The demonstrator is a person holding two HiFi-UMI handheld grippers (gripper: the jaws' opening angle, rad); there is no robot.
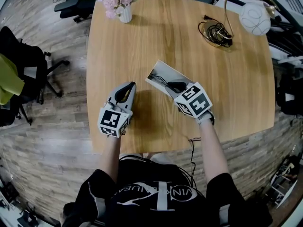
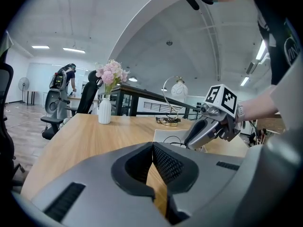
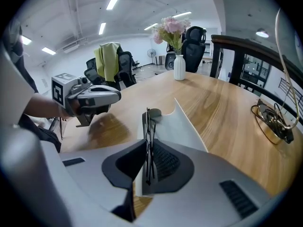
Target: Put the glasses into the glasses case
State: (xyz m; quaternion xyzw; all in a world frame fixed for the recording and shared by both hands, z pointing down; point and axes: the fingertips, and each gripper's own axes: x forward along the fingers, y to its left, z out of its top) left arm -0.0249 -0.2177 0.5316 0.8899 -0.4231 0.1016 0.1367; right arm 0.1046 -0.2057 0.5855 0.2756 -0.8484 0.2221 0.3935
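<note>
A white glasses case (image 1: 158, 74) lies open on the wooden table (image 1: 142, 37); it also shows in the right gripper view (image 3: 184, 124) and in the left gripper view (image 2: 165, 137). My right gripper (image 1: 176, 85) hangs tilted down over the case, shut on the folded black thin-framed glasses (image 3: 148, 126), which stand edge-on between its jaws (image 3: 147, 143). My left gripper (image 1: 127, 86) rests to the left of the case, apart from it, with its tips (image 2: 152, 148) together and nothing in them. From the left gripper view, the right gripper (image 2: 196, 138) shows above the case.
A white vase of pink flowers (image 1: 124, 11) stands at the table's far left edge. A lamp with a white globe (image 1: 254, 18) and a coiled cable (image 1: 218, 33) sit at the far right. Office chairs (image 1: 23, 74) stand on the floor to the left.
</note>
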